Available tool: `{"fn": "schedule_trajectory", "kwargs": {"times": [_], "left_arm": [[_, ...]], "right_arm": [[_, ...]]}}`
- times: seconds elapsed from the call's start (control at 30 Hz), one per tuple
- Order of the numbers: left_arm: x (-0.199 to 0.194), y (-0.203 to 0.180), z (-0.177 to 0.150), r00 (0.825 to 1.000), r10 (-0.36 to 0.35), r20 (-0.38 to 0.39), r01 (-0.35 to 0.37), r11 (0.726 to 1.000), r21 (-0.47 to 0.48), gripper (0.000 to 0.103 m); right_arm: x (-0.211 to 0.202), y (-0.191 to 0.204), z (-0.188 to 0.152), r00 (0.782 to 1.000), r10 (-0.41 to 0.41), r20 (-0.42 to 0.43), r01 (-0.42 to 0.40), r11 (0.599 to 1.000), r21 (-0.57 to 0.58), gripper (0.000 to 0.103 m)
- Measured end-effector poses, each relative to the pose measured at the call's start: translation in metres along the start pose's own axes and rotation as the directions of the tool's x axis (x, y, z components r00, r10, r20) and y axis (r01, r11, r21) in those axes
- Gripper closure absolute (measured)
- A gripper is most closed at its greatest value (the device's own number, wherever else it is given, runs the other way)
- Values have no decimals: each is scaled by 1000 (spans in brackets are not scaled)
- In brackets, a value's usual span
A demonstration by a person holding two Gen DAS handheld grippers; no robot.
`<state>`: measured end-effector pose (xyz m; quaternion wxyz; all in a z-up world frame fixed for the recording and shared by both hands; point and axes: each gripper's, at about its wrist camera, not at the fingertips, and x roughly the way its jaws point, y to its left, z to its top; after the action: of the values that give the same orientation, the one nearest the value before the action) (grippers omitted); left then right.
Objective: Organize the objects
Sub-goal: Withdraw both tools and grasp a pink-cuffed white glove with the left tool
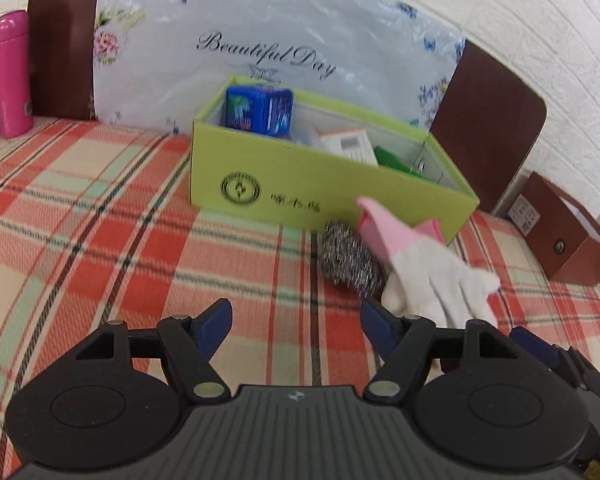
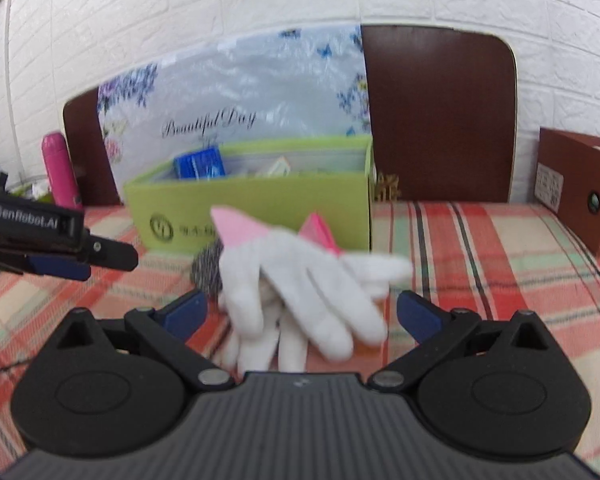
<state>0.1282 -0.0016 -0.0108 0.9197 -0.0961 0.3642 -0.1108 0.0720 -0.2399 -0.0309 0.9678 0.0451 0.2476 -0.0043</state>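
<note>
The gloves [image 2: 300, 292] are white knit cotton with pink cuffs, lying limp on the red, cream and green checked cloth [image 1: 100, 240] just in front of the green box [image 1: 300, 184]. Beside them, touching, sits one steel scouring ball [image 1: 348, 258], a silvery tangle of wire. In the right wrist view the gloves are blurred and overlap, so I count two cuffs but cannot separate the fingers cleanly; the scouring ball is mostly hidden behind them there. The box holds one blue packet [image 1: 260, 110], one white carton and something green, all partly cut off by its wall. One pink bottle [image 1: 12, 76] stands far left. The left gripper [image 1: 296, 320] is released, nothing between its fingers. The right gripper [image 2: 300, 314] is spread wide with the gloves lying between its fingers, untouched.
</note>
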Motion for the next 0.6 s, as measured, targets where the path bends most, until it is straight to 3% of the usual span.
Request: {"fn": "schedule_trajectory", "kwargs": {"times": [0.23,0.43,0.6], "left_arm": [[-6,4,-13,1000,25,-18,-25,999,-20,29],[-15,7,-20,1000,6,-25,-7,999,-38,29],[-26,7,-20,1000,5,-9,-5,1000,-30,29]], "right_arm": [[-11,0,-21,999,-8,-41,9,1000,30,0],[-8,2,-17,1000,-4,-28,4,1000,13,0],[11,12,1,1000,9,-8,-10,999,-35,12]]}}
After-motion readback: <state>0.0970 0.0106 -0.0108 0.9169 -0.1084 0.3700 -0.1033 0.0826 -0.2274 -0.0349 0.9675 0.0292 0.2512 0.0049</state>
